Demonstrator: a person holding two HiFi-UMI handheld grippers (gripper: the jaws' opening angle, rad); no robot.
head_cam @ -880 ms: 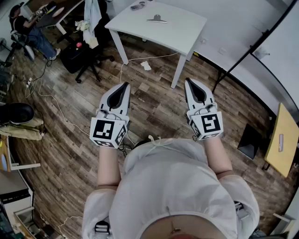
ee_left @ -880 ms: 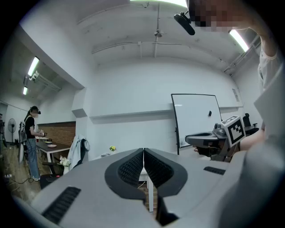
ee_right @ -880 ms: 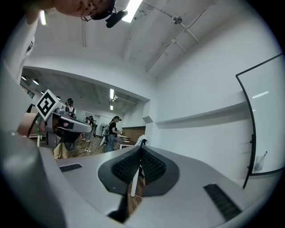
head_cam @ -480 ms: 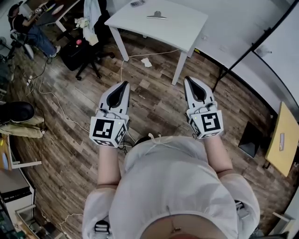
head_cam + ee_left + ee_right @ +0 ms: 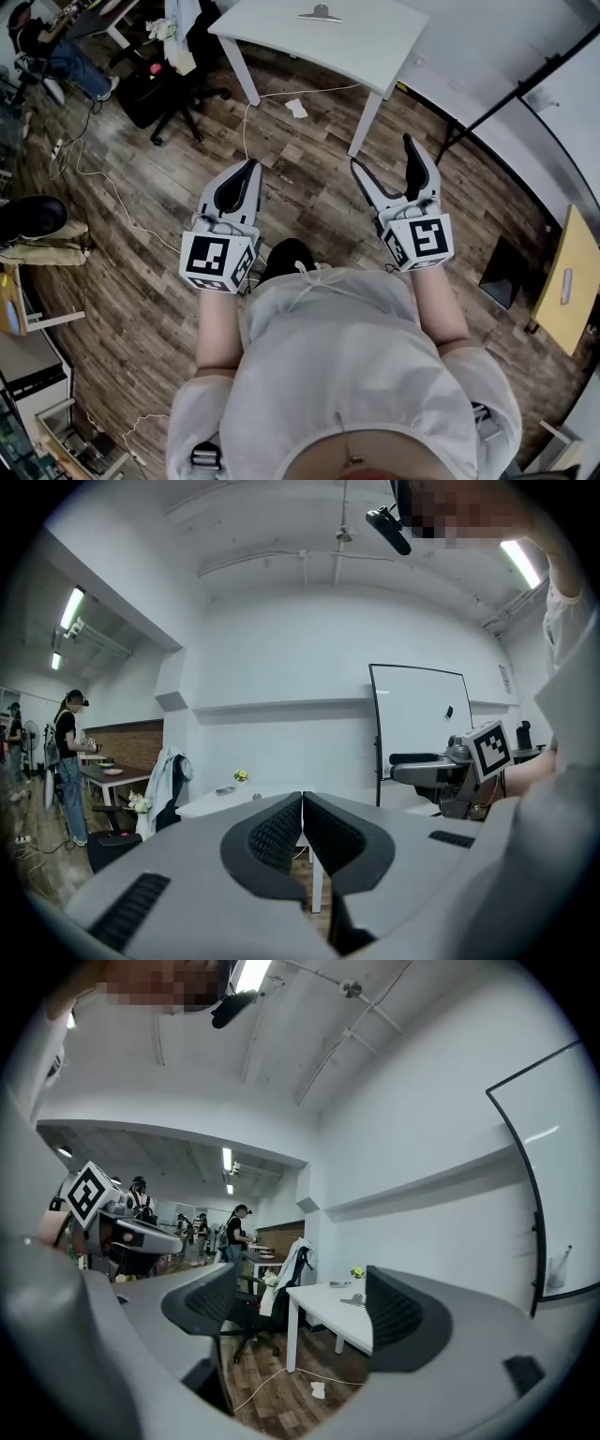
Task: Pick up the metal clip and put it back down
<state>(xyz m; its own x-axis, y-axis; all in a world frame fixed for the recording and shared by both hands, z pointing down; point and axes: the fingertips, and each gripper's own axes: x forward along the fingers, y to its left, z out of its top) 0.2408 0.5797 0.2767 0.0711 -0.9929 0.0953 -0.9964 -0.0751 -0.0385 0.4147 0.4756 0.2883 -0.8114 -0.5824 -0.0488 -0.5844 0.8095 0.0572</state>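
The metal clip (image 5: 320, 14) lies on the white table (image 5: 356, 47) at the top of the head view, well ahead of both grippers. My left gripper (image 5: 252, 167) is held over the wooden floor with its jaws closed together and nothing between them. My right gripper (image 5: 382, 153) is level with it, jaws spread wide and empty. In the right gripper view the clip (image 5: 354, 1300) shows small on the table (image 5: 328, 1312), between the open jaws of that gripper (image 5: 300, 1279) but far off. The left gripper view shows that gripper (image 5: 302, 797) shut, with the table (image 5: 220, 803) behind it.
A black office chair (image 5: 178, 89) and a dark bag stand left of the table. A white cable (image 5: 246, 141) and a paper scrap (image 5: 297, 109) lie on the floor. A person (image 5: 47, 47) sits at another desk at top left. A yellow board (image 5: 565, 281) leans at right.
The right gripper's jaws have opened wide; they were together before. The table and clip have slid toward the top of the head view. The left gripper stays shut.
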